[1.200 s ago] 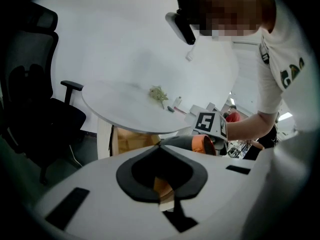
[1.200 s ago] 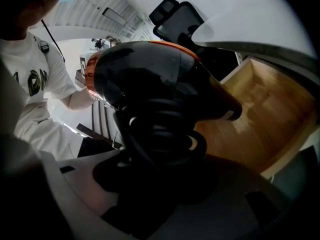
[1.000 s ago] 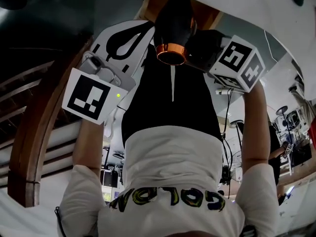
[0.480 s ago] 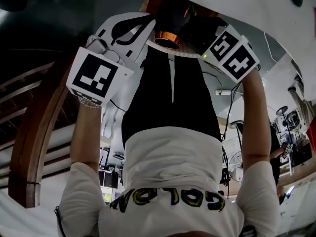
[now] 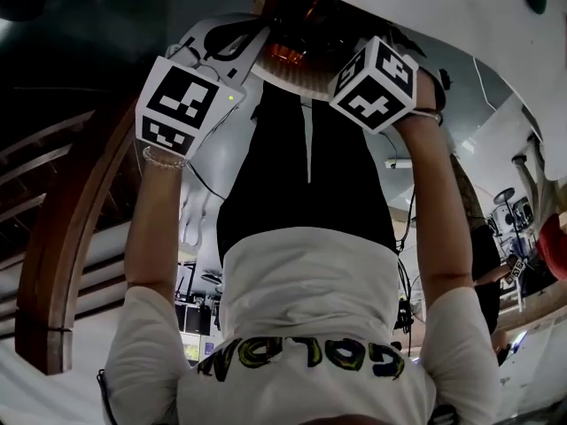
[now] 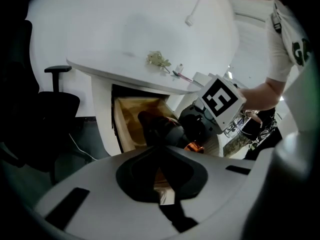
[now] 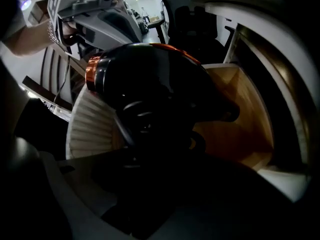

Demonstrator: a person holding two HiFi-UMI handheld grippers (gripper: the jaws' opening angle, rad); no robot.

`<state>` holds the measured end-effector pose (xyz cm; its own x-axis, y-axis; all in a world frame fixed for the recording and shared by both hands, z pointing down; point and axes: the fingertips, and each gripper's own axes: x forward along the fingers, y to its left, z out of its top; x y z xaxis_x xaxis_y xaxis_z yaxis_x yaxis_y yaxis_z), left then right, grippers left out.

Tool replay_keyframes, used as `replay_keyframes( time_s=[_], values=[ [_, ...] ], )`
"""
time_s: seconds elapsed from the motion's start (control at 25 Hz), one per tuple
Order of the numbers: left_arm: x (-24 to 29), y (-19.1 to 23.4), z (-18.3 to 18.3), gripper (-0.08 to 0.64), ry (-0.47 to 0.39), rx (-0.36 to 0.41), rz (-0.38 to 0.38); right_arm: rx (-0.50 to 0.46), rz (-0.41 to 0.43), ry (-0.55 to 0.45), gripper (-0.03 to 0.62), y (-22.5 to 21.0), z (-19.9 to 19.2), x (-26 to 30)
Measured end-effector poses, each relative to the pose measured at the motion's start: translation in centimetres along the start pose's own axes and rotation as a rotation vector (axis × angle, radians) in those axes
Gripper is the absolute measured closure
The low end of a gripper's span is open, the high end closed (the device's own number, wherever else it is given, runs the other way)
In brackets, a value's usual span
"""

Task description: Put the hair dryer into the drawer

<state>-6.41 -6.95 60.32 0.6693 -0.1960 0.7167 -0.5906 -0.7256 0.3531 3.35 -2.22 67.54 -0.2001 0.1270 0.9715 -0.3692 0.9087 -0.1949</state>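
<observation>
Head view: the hair dryer (image 5: 285,53) shows only its orange nozzle at the open drawer (image 5: 306,78). I judge this the placing step.

Left gripper view: the left gripper (image 6: 162,184) is nearly closed, seemingly pinching a dark cord (image 6: 176,215).

Right gripper view: the right gripper (image 7: 150,176) clamps the dryer's body wide, its jaws lost in shadow. Next, set it inside and release both 2.

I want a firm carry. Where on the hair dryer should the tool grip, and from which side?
The narrower handle of the hair dryer, approached from its free end: the barrel probably looks too bulbous and smooth for two jaws.
</observation>
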Motion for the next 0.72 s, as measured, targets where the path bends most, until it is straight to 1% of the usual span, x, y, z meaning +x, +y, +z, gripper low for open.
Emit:
replay_keyframes(
  time_s=[0.2,0.32,0.56,0.72],
  values=[
    [0.4,-0.5,-0.6,0.549,0.019,0.01,0.0,-0.018,-0.119,0.073,0.354,-1.4,-0.6,0.4],
    [0.8,-0.3,-1.0,0.549,0.029,0.009,0.004,-0.056,-0.183,0.142,0.353,-2.3,-0.9,1.1],
    [0.9,0.9,-1.6,0.549,0.031,-0.002,0.008,-0.13,-0.262,0.262,0.352,-3.7,-1.0,3.3],
    [0.8,1.0,-1.9,0.549,0.024,-0.014,0.013,-0.173,-0.291,0.307,0.347,-4.1,-1.4,4.7]
  ],
)
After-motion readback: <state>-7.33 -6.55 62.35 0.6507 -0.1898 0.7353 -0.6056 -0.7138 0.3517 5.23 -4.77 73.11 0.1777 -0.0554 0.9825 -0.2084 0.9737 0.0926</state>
